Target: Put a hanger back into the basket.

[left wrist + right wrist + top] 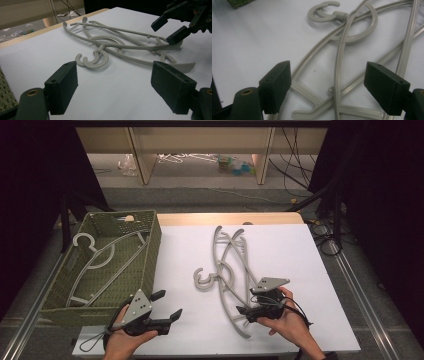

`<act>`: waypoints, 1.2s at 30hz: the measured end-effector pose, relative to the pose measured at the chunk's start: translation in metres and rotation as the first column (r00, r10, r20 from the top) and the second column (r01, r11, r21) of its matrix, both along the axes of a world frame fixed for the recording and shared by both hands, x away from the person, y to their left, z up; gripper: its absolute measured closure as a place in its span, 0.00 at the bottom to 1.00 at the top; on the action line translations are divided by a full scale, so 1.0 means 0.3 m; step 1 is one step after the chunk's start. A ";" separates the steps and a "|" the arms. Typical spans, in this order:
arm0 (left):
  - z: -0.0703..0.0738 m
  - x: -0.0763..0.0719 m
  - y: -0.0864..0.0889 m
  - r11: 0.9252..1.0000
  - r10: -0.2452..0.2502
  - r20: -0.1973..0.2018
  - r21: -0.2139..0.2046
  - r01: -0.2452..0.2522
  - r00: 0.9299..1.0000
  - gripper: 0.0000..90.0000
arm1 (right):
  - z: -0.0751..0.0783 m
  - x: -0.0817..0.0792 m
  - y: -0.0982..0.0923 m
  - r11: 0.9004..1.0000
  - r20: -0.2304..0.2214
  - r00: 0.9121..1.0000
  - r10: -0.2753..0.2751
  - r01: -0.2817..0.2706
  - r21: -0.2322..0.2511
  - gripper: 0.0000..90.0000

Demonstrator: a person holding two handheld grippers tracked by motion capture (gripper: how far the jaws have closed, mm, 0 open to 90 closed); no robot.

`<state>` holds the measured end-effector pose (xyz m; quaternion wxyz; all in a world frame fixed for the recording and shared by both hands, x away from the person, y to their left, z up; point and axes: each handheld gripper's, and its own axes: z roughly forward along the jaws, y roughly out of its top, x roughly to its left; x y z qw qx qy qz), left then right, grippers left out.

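Relative to the grey hangers (231, 270) piled on the white table sheet (300, 255): where they cross, lower bars pass under upper ones, so how many hangers lie there cannot be told; in the high view the right gripper (248, 306) and the right hand (287, 322) cover the pile's near end; in the right gripper view the pile (342, 50) runs off the top, right and bottom edges, and the green basket (238, 3) beyond it is cut to a corner; in the left gripper view the basket (4, 95) shows as a blurred strip at the left edge; the clutter (232, 164) on the floor far behind the pile is too small to name.
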<state>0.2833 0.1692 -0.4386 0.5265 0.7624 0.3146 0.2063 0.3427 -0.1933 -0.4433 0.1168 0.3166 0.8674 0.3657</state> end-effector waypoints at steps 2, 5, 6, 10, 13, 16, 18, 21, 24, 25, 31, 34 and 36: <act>0.001 0.000 0.003 1.000 0.002 0.001 -0.001 -0.002 1.000 0.24 | -0.004 0.008 0.004 1.000 0.003 1.000 0.003 -0.003 -0.009 0.29; -0.001 0.000 0.005 1.000 0.009 -0.006 -0.013 -0.009 1.000 0.24 | -0.027 0.042 0.033 1.000 -0.002 1.000 0.004 -0.004 -0.029 0.31; -0.001 0.000 0.005 1.000 0.009 -0.006 -0.013 -0.009 1.000 0.24 | -0.027 0.042 0.033 1.000 -0.002 1.000 0.004 -0.004 -0.029 0.31; -0.003 0.002 0.009 1.000 0.011 -0.007 -0.004 -0.011 1.000 0.24 | -0.043 0.086 0.071 0.996 -0.035 0.999 -0.001 -0.003 -0.086 0.40; -0.004 0.001 0.010 1.000 0.012 -0.010 -0.009 -0.012 1.000 0.24 | -0.051 0.109 0.085 0.994 -0.043 0.999 -0.005 0.000 -0.107 0.45; -0.007 0.004 0.009 1.000 0.006 -0.013 -0.011 -0.006 1.000 0.24 | -0.068 0.142 0.109 0.990 -0.060 0.998 -0.024 0.015 -0.142 0.53; -0.009 0.005 0.009 1.000 0.006 -0.016 -0.004 -0.006 1.000 0.24 | -0.086 0.167 0.127 0.987 -0.076 0.997 -0.027 0.014 -0.163 0.58; -0.009 0.004 0.009 1.000 0.009 -0.021 -0.003 -0.009 1.000 0.24 | -0.097 0.176 0.136 0.985 -0.095 0.995 -0.020 0.004 -0.172 0.62; -0.010 0.006 0.009 1.000 0.004 -0.017 -0.006 -0.004 1.000 0.24 | -0.102 0.187 0.147 0.983 -0.104 0.994 -0.022 0.003 -0.184 0.66; -0.011 0.007 0.009 1.000 0.004 -0.018 -0.006 -0.004 1.000 0.24 | -0.099 0.190 0.149 0.982 -0.100 0.995 -0.011 -0.008 -0.187 0.68; -0.013 0.010 0.011 1.000 0.001 -0.019 -0.007 -0.001 1.000 0.24 | -0.097 0.213 0.190 0.977 -0.105 0.994 -0.004 -0.019 -0.214 0.75; -0.012 0.009 0.012 1.000 0.005 -0.020 0.002 -0.005 1.000 0.24 | -0.094 0.219 0.192 0.978 -0.132 0.991 -0.025 -0.003 -0.208 0.78; -0.013 0.010 0.012 1.000 0.001 -0.017 -0.006 -0.001 1.000 0.24 | -0.094 0.222 0.189 0.979 -0.141 0.989 -0.041 0.011 -0.204 0.81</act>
